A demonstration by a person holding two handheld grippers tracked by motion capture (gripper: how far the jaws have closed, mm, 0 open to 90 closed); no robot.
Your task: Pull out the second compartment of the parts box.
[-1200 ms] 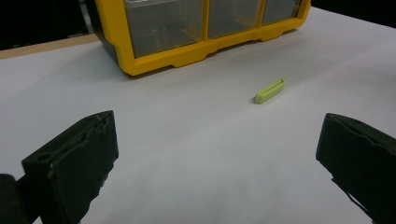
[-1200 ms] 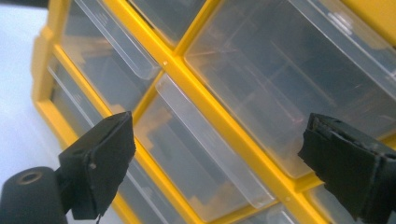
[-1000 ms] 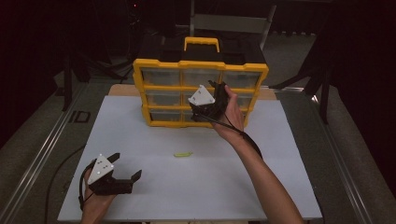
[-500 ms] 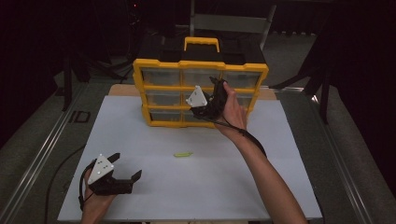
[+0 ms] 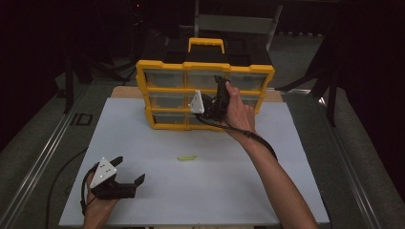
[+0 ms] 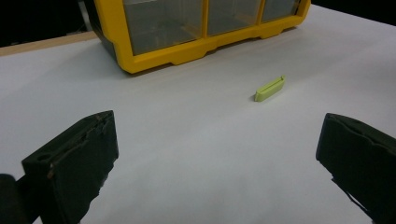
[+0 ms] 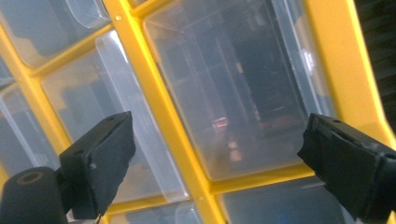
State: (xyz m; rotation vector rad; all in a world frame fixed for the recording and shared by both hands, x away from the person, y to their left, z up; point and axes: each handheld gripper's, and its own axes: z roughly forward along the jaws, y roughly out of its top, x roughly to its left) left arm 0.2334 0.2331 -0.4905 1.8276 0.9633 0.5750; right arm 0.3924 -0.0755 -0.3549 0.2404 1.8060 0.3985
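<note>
While its jaws gape wide, the right hand-held gripper [image 5: 217,98] faces the drawer cabinet [image 5: 162,78], gripping nothing.

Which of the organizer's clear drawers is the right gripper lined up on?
The right gripper faces a drawer at the yellow organizer's right edge: the wide outer frame borders it, unlike the inner drawers. Jaws open, nothing held.
</note>
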